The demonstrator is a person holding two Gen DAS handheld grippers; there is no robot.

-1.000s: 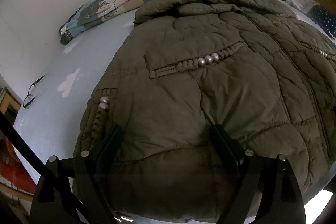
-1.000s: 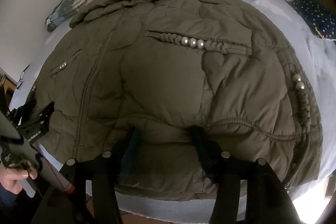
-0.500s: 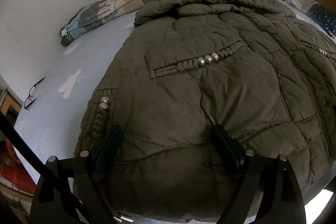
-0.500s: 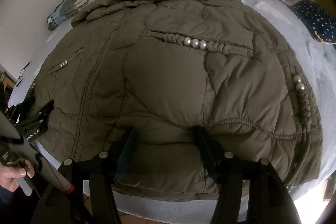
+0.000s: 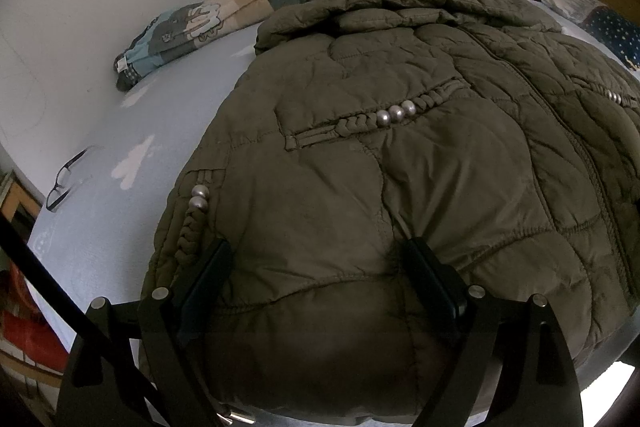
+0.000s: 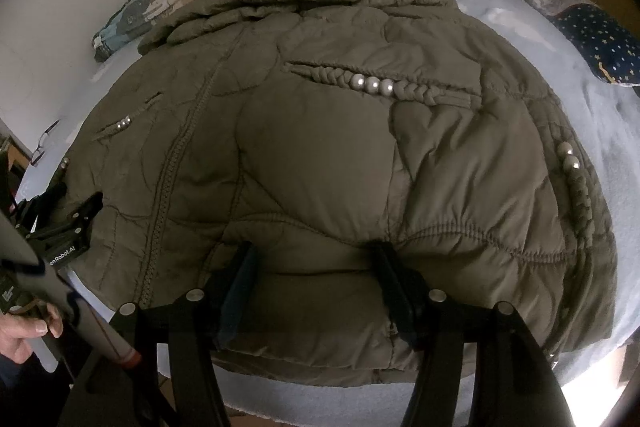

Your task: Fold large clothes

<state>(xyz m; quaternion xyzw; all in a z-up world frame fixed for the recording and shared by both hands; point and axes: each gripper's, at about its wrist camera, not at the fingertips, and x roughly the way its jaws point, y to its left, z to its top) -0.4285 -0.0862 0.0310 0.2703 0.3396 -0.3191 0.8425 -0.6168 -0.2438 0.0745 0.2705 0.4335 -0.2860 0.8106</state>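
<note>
Left wrist view: the left gripper (image 5: 320, 267) stands with its fingers wide, pressed down on the padded hem of the olive quilted jacket (image 5: 400, 167) at the lower middle of the frame, no fold pinched between them. Right wrist view: the right gripper (image 6: 312, 267) straddles the hem near lower centre; its fingers have just been opening, with a bulge of padding between them, not clamped. The jacket lies spread front-up on the bed (image 5: 140, 147), collar toward the patterned blanket (image 5: 192, 27) at the top. Judged next: both should close deep on the hem edge, gathering every layer, then lift evenly toward the collar.
</note>
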